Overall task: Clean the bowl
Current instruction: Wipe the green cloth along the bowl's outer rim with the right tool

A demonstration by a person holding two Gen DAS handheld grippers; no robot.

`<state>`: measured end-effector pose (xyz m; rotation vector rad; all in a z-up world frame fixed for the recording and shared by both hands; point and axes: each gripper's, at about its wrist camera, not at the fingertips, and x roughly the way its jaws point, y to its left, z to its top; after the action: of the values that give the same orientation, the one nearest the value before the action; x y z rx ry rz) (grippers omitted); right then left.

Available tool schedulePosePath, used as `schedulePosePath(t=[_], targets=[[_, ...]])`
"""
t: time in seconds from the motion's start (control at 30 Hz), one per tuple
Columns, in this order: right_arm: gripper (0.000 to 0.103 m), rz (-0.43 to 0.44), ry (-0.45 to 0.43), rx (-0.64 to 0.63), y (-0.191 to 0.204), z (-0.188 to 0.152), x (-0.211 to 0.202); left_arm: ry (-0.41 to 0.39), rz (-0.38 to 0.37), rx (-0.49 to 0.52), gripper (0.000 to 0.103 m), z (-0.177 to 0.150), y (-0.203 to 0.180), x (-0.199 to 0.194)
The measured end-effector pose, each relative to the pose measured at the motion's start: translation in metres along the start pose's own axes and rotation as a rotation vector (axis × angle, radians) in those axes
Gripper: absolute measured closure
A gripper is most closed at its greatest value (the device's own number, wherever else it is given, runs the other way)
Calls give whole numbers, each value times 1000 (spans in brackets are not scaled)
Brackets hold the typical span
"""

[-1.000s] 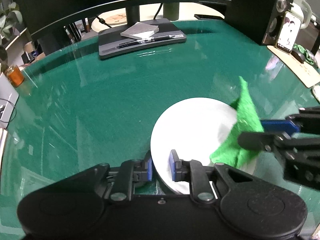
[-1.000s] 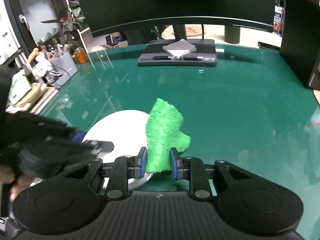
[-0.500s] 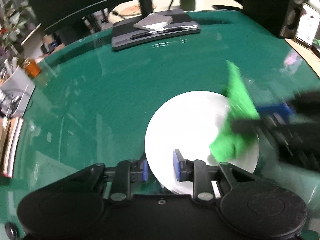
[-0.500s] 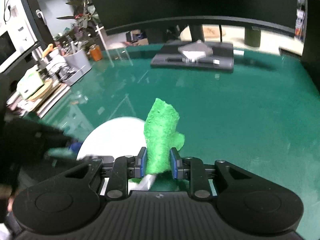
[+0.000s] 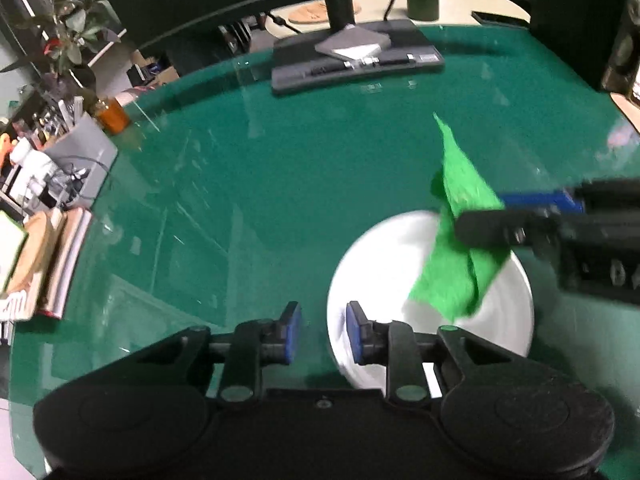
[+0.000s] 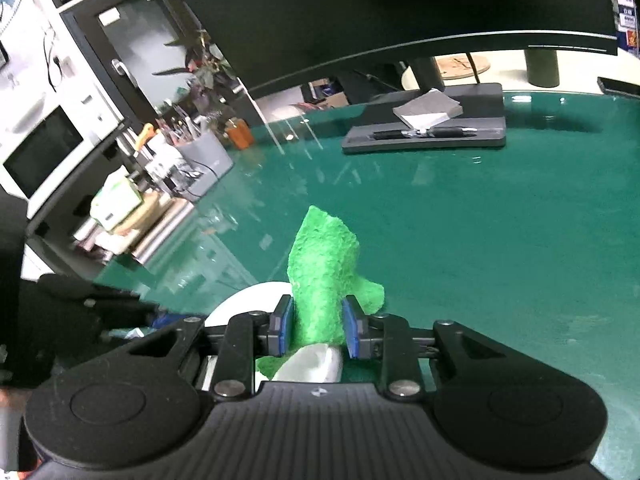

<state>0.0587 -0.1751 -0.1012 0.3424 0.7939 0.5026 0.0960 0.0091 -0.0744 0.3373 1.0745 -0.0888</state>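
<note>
A white bowl (image 5: 384, 280) stands on the green glass table (image 5: 280, 200), low and right in the left wrist view, blurred. My left gripper (image 5: 323, 334) straddles its near rim. The right pad is inside the bowl, and a strip of table shows between the left pad and the rim, so the jaws stand slightly apart without pressing. A bright green cloth (image 5: 460, 272) hangs into the bowl's right side from my right gripper (image 5: 480, 216). In the right wrist view the right gripper (image 6: 316, 326) is shut on the green cloth (image 6: 324, 272), with the bowl (image 6: 248, 300) just below and behind it.
A dark monitor base (image 5: 356, 60) with a grey notepad and a pen sits at the table's far side under a wide monitor. An orange jar (image 5: 112, 114), a grey organiser box (image 5: 80, 156) and stacked books (image 5: 48, 264) line the left edge.
The left jaws have parted a little, and the bowl rim now lies nearer the right pad. Both views have swung to the left. The cloth stays pinched and has moved along the bowl's right side.
</note>
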Motion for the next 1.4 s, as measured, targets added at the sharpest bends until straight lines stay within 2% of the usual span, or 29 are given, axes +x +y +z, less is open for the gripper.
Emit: schedulePosePath(t=[0.03, 0.1, 0.2, 0.3, 0.47, 0.63, 0.8, 0.9, 1.13, 1.3, 1.4], targets=[[79, 8, -11, 7, -2, 1, -1, 1, 4, 14, 77, 1, -1, 1], [91, 11, -25, 5, -3, 3, -2, 5, 5, 34, 77, 0, -4, 4], [92, 16, -62, -2, -4, 5, -8, 23, -24, 46, 79, -1, -4, 10], [92, -23, -92, -40, 3, 6, -10, 24, -64, 61, 80, -5, -6, 13], [92, -106, -42, -94, 11, -3, 3, 1, -79, 65, 79, -4, -5, 16], [92, -152, -18, -97, 17, -23, -15, -15, -106, 67, 79, -8, -2, 16], [92, -202, -35, -105, 24, -17, -4, -19, -127, 71, 78, -12, -1, 18], [92, -203, -40, -112, 22, -15, 2, -21, -127, 70, 78, -13, -1, 17], [91, -170, -8, -158, 34, -38, -25, -22, -115, 56, 78, -13, -2, 18], [91, -183, -36, -176, 28, -25, -13, -21, -86, 58, 77, -17, -7, 16], [91, -156, -34, -174, 21, -25, -10, -20, -60, 45, 76, -22, -12, 13]])
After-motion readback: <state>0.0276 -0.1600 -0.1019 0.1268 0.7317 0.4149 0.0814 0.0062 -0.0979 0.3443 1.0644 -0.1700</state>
